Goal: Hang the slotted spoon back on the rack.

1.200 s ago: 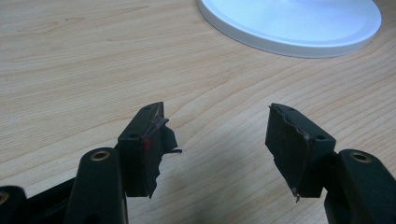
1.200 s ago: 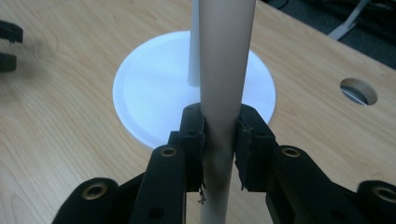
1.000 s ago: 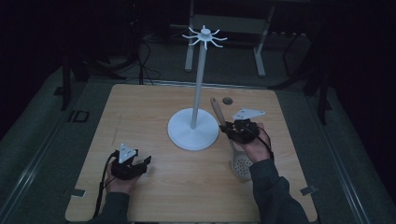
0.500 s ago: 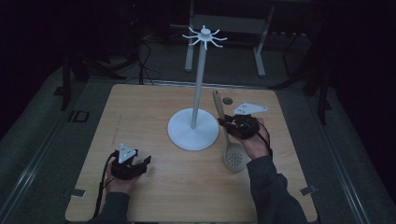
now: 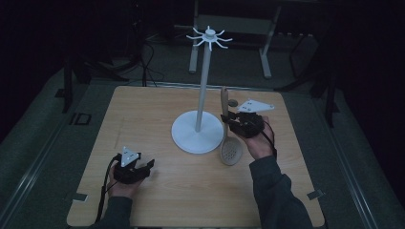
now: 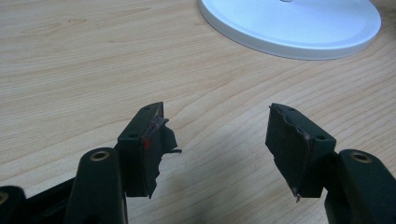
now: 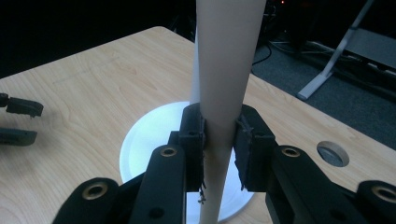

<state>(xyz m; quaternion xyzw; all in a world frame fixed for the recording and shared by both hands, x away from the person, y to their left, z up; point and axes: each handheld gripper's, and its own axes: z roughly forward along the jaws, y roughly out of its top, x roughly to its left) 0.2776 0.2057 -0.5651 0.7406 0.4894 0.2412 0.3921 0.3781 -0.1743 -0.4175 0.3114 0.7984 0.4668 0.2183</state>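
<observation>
A white stand (image 5: 199, 131) with a round base, a tall pole and hooks on top rises mid-table; its base (image 6: 289, 23) also lies ahead of my left gripper. A wooden slotted spoon (image 5: 227, 136) hangs upright just right of the base, bowl down. My right gripper (image 5: 226, 119) is shut on its handle (image 7: 224, 93), which stands in front of the pole. My left gripper (image 5: 149, 165) rests open at the table's front left, and my left gripper (image 6: 217, 140) has nothing between its jaws. In the right gripper view it appears far off as the left gripper (image 7: 18, 121).
The wooden table (image 5: 143, 119) has a round cable hole (image 5: 232, 102) behind the spoon, also seen as the hole (image 7: 332, 154) in the right gripper view. A metal frame (image 5: 265, 43) stands on the dark floor beyond the table.
My right gripper has lifted the spoon and turned it upright, moving it left toward the stand's base. The left gripper has stayed still.
</observation>
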